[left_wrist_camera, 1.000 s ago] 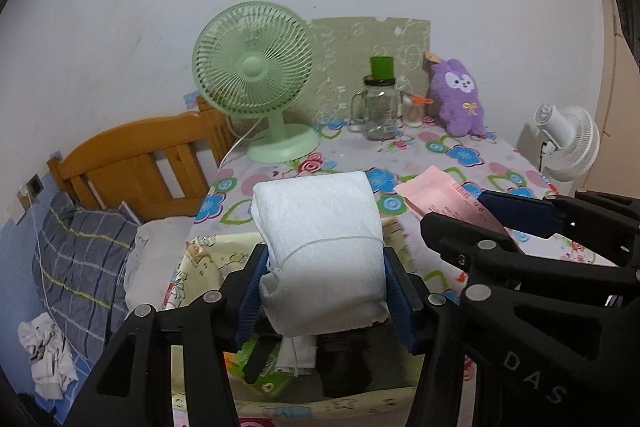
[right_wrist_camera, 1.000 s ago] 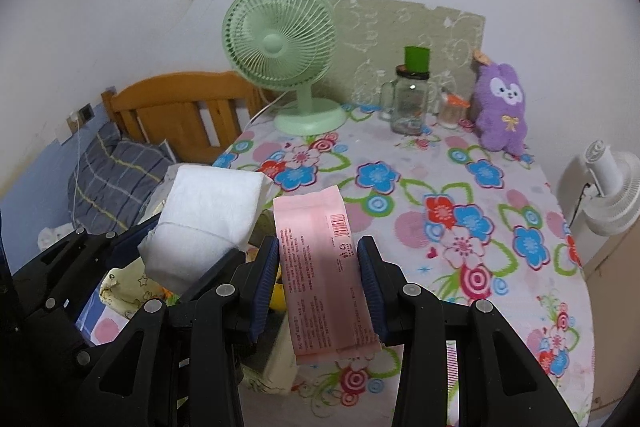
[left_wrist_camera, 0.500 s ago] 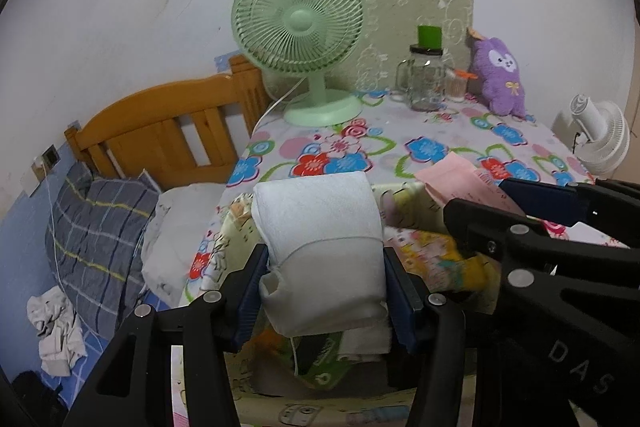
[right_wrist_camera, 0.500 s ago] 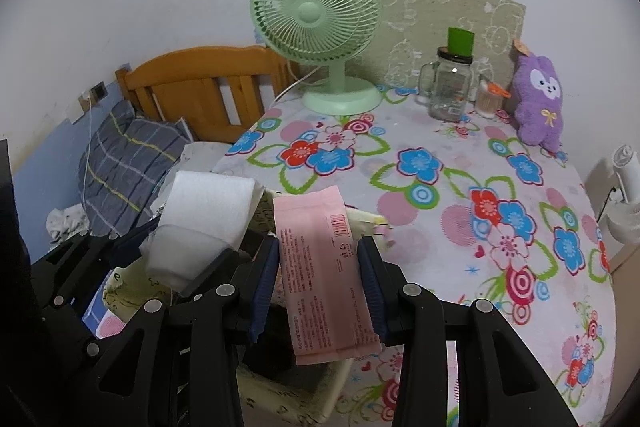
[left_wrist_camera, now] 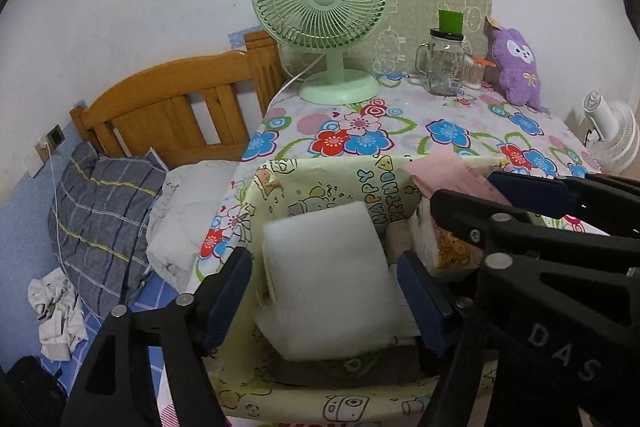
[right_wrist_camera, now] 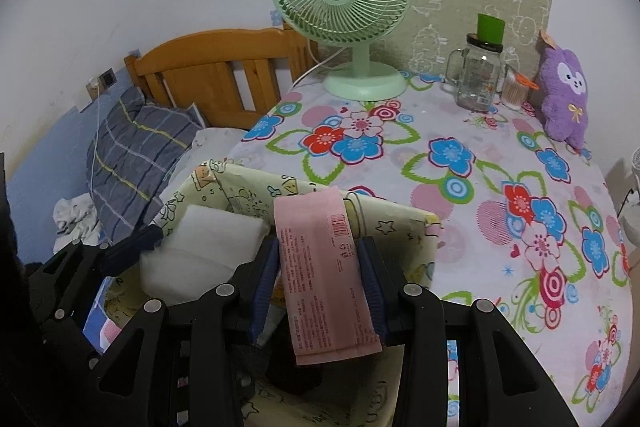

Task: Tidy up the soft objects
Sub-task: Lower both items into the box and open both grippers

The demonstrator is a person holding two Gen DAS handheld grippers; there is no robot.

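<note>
White soft pack [left_wrist_camera: 326, 279]: lies inside the pale yellow cartoon-print fabric bin [left_wrist_camera: 340, 179], tilted back toward the bin's far wall, resting on other items in the bin. Left tongs [left_wrist_camera: 324, 287] straddle it; jaws have just been opening, and a gap shows between each blue pad and the pack's sides, so the pack is between the jaws but not pressed. From the right wrist view the same pack [right_wrist_camera: 200, 255] sits in the bin's left half, the left tongs' blue tip at its near-left corner.

Pink flat packet [right_wrist_camera: 324, 275]: clamped between the blue pads of the right tongs [right_wrist_camera: 320, 279], long axis pointing away from the camera, far end over the bin's far rim [right_wrist_camera: 384, 211], near end hanging past the jaws. In the left wrist view the packet [left_wrist_camera: 448, 175] shows above the bin's right side, with the right tongs [left_wrist_camera: 540, 203] crossing in from the right.

Bin stands at the near-left edge of the tabletop [right_wrist_camera: 500, 163], which carries a flowered cloth. Far side of the tabletop: green desk fan [right_wrist_camera: 344, 3], glass mug jar with green lid [right_wrist_camera: 478, 75], purple plush toy [right_wrist_camera: 566, 95]. Left of the tabletop: wooden bed headboard [left_wrist_camera: 176, 107], plaid pillow [left_wrist_camera: 100, 215].
</note>
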